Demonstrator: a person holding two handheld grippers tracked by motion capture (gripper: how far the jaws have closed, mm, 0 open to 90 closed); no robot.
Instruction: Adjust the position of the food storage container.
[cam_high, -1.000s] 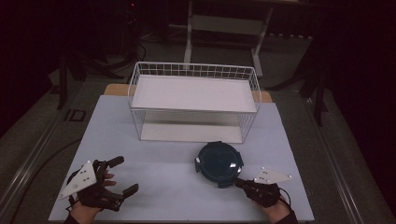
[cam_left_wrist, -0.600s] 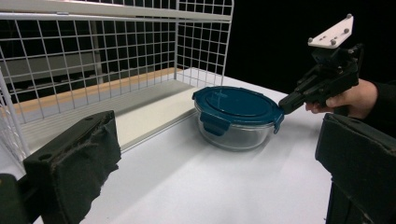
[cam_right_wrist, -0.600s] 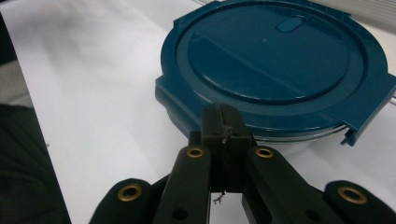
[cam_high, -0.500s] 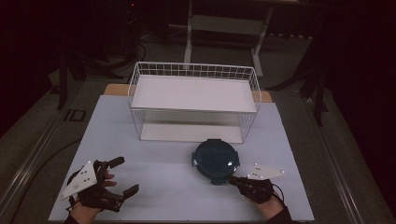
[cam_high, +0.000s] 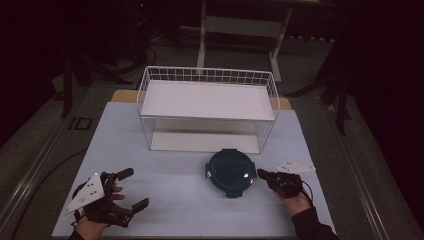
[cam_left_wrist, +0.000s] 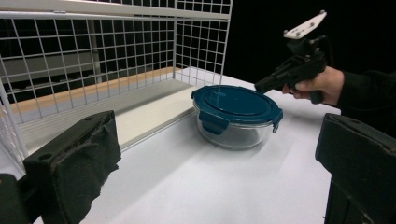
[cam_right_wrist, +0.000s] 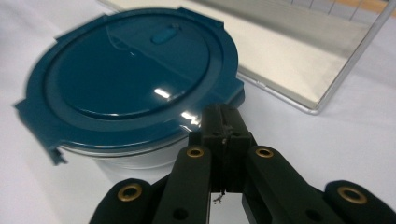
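A round glass container with a dark blue clip-on lid (cam_high: 231, 172) (cam_left_wrist: 236, 105) (cam_right_wrist: 135, 79) stands on the white table in front of the wire basket. My right gripper (cam_high: 260, 173) (cam_left_wrist: 258, 87) (cam_right_wrist: 224, 127) is shut with nothing between its jaws. Its tip is at the right edge of the lid; I cannot tell whether it touches. My left gripper (cam_high: 134, 188) (cam_left_wrist: 217, 186) rests open near the table's front left corner, well apart from the container, and points toward it.
A white wire basket (cam_high: 209, 75) (cam_left_wrist: 112, 56) with a flat white floor (cam_right_wrist: 289, 60) stands across the middle of the table, just behind the container. The table's front edge runs close under both hands. Dark floor and furniture legs surround the table.
My right gripper has moved away from the front edge and now sits beside the container's right side. The container has shifted slightly. The left gripper has stayed put.
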